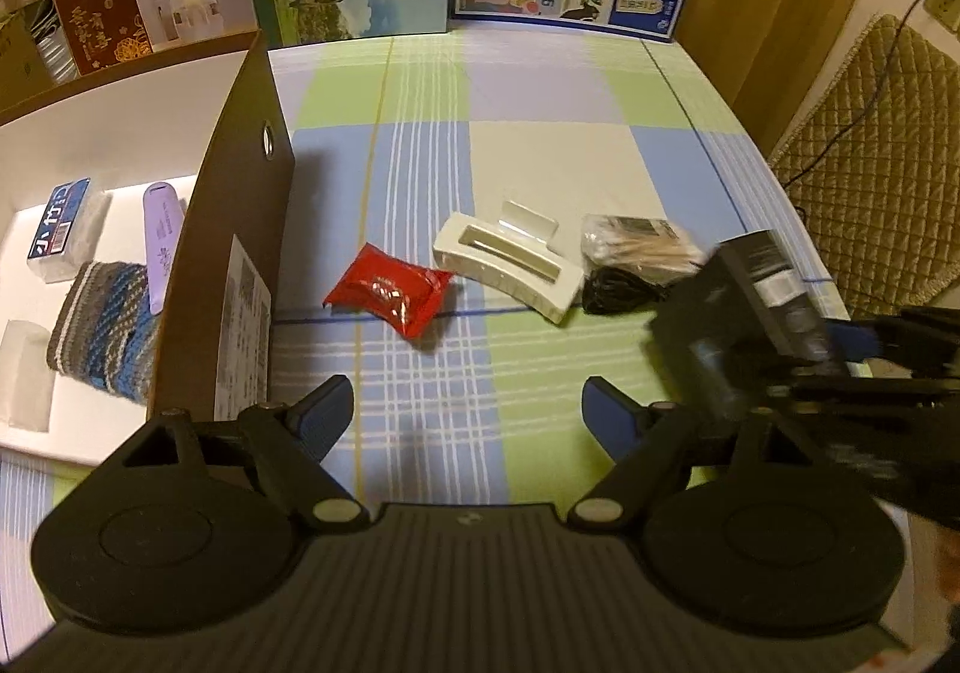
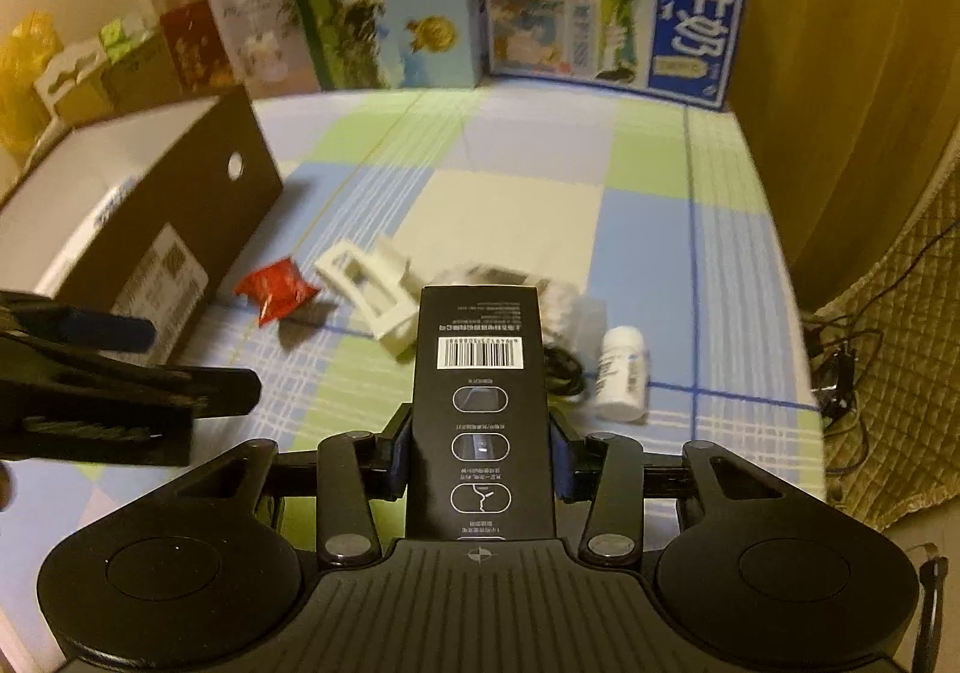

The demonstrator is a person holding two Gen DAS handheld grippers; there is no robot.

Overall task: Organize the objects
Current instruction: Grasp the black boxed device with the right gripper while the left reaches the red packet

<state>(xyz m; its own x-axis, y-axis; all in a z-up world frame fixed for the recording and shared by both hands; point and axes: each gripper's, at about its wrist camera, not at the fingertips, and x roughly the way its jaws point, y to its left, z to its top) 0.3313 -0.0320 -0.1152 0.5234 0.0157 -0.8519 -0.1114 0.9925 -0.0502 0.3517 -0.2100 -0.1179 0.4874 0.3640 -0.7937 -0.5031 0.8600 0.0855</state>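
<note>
Clamped between the blue pads of the right gripper [image 2: 480,469], a tall black carton [image 2: 483,409] with a barcode and white pictograms is standing upright, its lower sides pressed from both sides. Beyond it, the checked tablecloth [image 1: 540,91] in green, blue and lilac is covering the whole table. On the left, a large brown cardboard box [image 1: 240,205] with a white inside is sitting on the cloth, a round metal eyelet in its near wall and a printed label on its outer side. Inside the box, a knitted blue-and-grey cloth [image 1: 102,325] is lying next to a lilac tube [image 1: 161,247] and a small blue-and-white packet [image 1: 60,235].

Along the back edge, milk cartons and gift boxes are standing in a row.

The left gripper [image 1: 468,412] is hanging over bare cloth with its fingers wide apart and nothing between them. Ahead of it, a white hair claw clip [image 1: 510,265] is lying near the middle, with a red foil snack packet [image 1: 390,292] just beside it on the box side. On the clip's other side, a clear bag of cotton swabs [image 1: 636,244] is resting against a coiled black cable [image 1: 612,292]. A white pill bottle [image 2: 624,373] is lying on its side near the cable.
</note>
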